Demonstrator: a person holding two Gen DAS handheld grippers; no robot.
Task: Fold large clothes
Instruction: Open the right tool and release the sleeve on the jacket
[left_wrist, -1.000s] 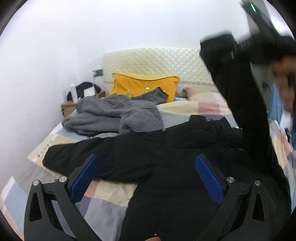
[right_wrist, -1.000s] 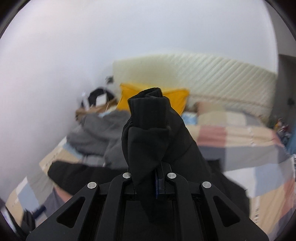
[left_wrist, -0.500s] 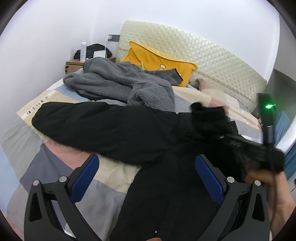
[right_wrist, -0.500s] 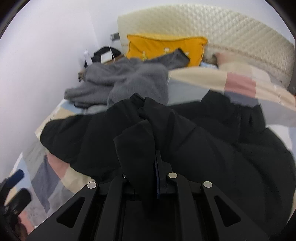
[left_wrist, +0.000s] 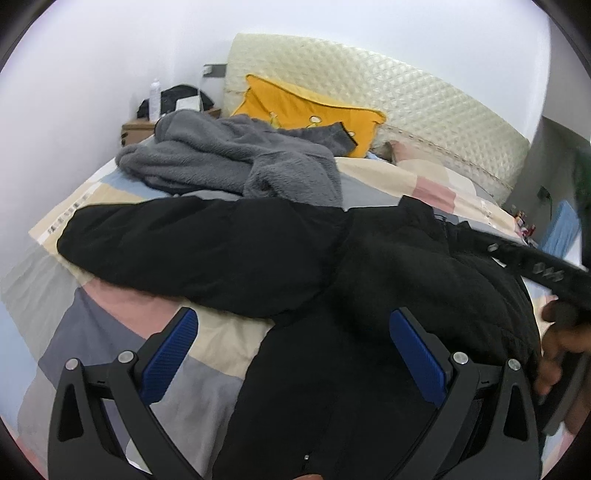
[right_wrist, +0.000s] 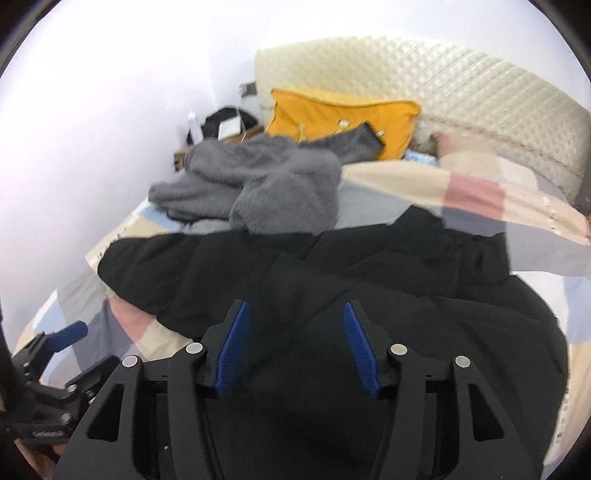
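Nightstand clutter (left_wrist: 173, 103) too small

Grey fleece (left_wrist: 236, 162) heaped behind black coat (left_wrist: 332, 295); bedspread (left_wrist: 110, 332) left lies bare.

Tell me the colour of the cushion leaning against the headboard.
Mustard yellow; the cushion shows best in the right wrist view, partly covered by a grey fleece garment.
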